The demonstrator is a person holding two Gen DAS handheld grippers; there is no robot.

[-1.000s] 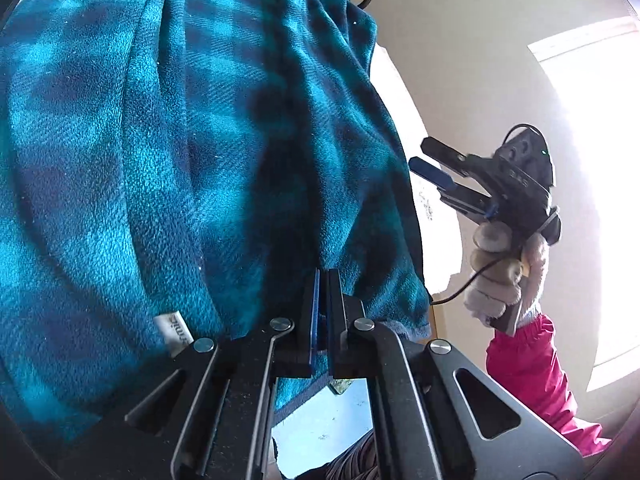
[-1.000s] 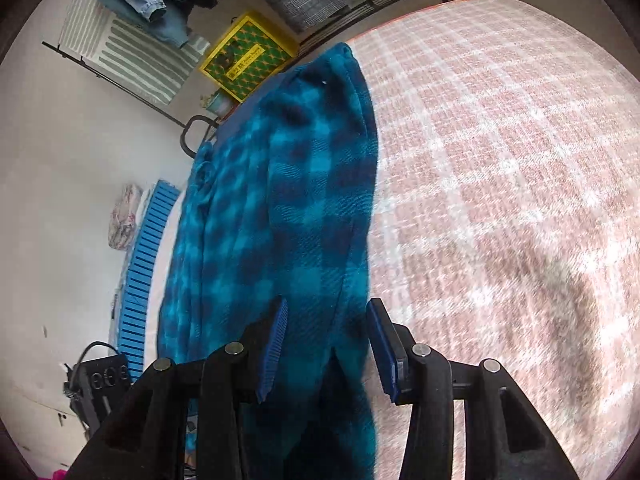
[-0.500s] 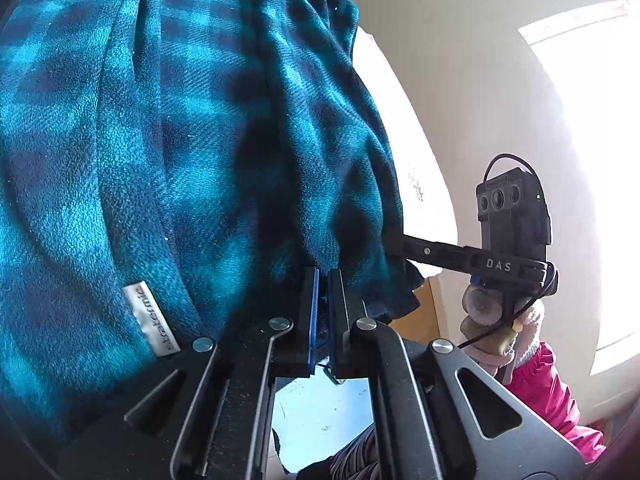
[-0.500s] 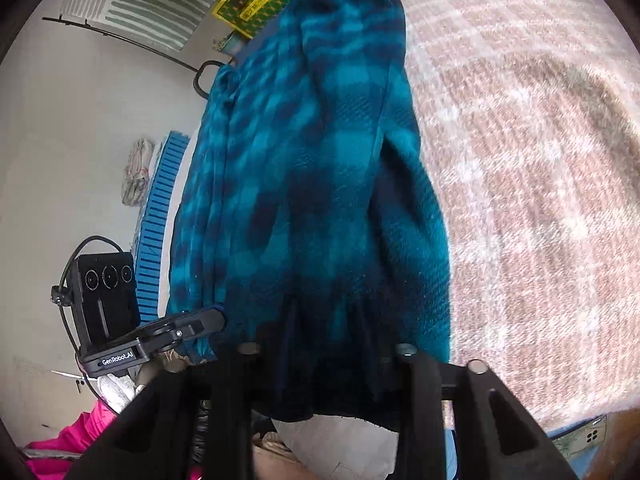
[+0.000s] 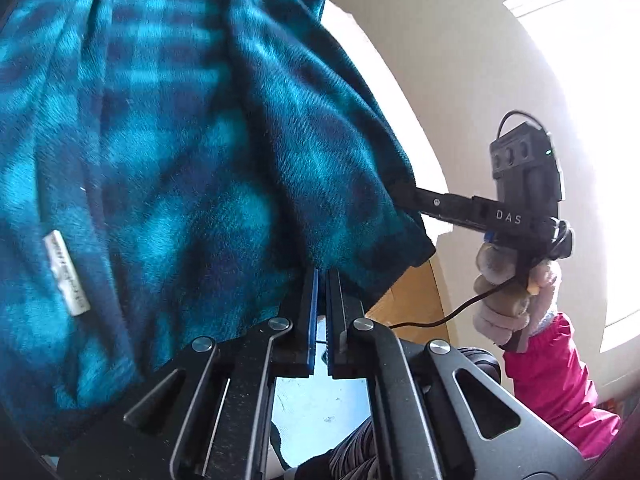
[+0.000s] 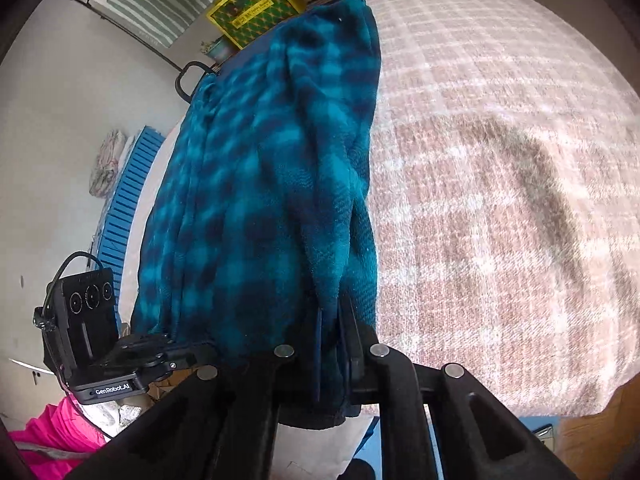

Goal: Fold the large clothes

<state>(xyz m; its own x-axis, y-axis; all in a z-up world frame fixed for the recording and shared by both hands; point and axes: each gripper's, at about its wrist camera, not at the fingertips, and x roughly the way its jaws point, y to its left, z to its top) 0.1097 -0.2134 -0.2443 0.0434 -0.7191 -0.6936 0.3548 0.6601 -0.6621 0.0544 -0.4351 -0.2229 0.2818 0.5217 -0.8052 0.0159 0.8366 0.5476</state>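
The teal plaid fleece (image 6: pixel 260 184) lies as a long, bunched band along the left side of the bed (image 6: pixel 500 184), its far end near the bed's far edge and its near edge lifted off the bedspread by both tools. Left hand-held gripper (image 5: pixel 319 280): jaws fully together on the fleece's near hem. Right hand-held gripper (image 6: pixel 330 320): jaws narrow, a thick gather of fleece wedged between them; they have just been opening a little after a tighter pinch, so the hold is judged the weaker of the two. In the left wrist view its fingers meet the fleece edge at the right, held by a gloved hand (image 5: pixel 508 292). Risks: the bulky gather may slide out of the right jaws under the fabric's weight, dropping that corner; the two holds take uneven amounts of cloth, so the fold may land skewed; layers already creased lengthwise may be trapped as wrinkles; the band sits close to the bed's left edge and could slip off it.
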